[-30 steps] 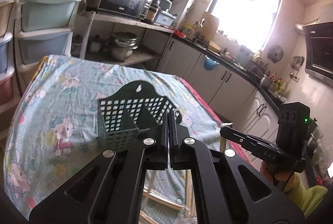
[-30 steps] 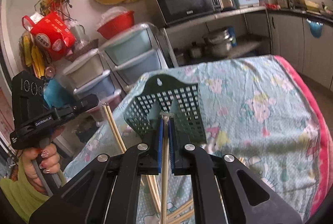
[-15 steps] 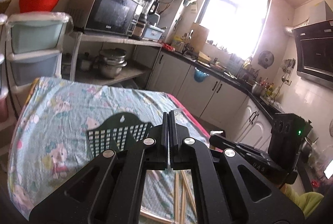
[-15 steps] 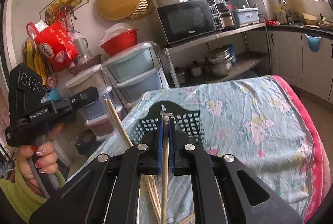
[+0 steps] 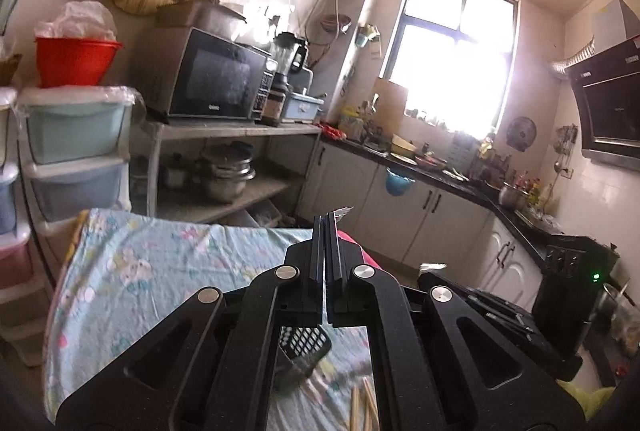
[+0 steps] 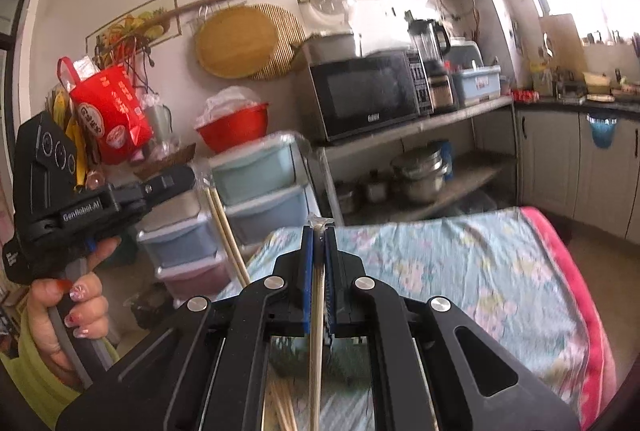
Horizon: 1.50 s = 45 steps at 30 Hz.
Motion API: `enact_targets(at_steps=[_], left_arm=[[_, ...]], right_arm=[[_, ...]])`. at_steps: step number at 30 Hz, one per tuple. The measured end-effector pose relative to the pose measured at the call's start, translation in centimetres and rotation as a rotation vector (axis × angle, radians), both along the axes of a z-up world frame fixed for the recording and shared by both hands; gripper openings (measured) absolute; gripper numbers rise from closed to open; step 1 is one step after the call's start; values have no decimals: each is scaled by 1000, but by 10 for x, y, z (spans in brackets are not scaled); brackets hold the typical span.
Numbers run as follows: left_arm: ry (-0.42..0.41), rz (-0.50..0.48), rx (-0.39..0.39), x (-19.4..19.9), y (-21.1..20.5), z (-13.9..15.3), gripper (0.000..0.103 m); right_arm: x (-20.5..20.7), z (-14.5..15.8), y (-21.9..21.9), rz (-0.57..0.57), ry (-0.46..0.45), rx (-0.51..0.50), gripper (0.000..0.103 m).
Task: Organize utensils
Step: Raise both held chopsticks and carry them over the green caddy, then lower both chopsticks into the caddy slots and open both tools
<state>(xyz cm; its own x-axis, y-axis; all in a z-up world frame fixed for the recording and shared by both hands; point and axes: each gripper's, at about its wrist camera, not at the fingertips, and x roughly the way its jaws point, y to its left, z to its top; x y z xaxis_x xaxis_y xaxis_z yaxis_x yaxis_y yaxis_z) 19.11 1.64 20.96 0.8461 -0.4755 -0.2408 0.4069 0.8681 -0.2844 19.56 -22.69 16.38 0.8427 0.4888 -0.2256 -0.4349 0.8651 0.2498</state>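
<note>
Both grippers have tilted upward since the earlier frames: the dark green utensil basket (image 5: 306, 345), which then filled the middle of each view, now shows only as a scrap of lattice low between the left gripper's (image 5: 325, 219) arms, and as a green blur under the right gripper (image 6: 319, 227).

Two grippers are in play. The right one is clamped on a single wooden chopstick (image 6: 316, 331) that runs up between its blue pads, a wisp of clear wrapper at the tip. The left gripper's jaws are pressed together; its own camera shows only a scrap of wrapper at the tips, but the right wrist view shows it (image 6: 168, 185) held in a hand (image 6: 68, 311) with painted nails, with a pair of chopsticks (image 6: 226, 235) slanting down from its closed fingers. Loose chopsticks (image 5: 362, 405) lie on the cartoon-print tablecloth (image 5: 160, 271) just beside the basket; the number cannot be counted. What the basket holds cannot be seen.

Beyond the table stands a stack of plastic drawers (image 6: 256, 187), at least three tiers, with one red basin (image 6: 234, 131) on top holding crumpled plastic. Farther back, one microwave (image 6: 364, 93) and one blender (image 6: 434, 49) sit on a shelf, steel pots (image 5: 226, 171) below. Only the left view shows the window (image 5: 456, 55) and range hood (image 5: 608, 103); only the right shows the red bag (image 6: 110, 111).
</note>
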Motion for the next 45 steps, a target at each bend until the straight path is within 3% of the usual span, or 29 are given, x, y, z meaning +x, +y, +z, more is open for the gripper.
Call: enact_targets(at_steps=[10, 20, 33, 45], left_arm=[[-29, 51, 33, 11, -1, 3, 0], [-49, 87, 36, 27, 8, 2, 0], [-7, 127, 36, 48, 26, -29, 0], [60, 123, 60, 54, 21, -64, 0]], right_arm=[[33, 26, 11, -60, -114, 20, 6], [72, 16, 29, -155, -180, -18, 6], [110, -23, 40, -223, -201, -42, 6], [109, -55, 36, -220, -108, -25, 6]])
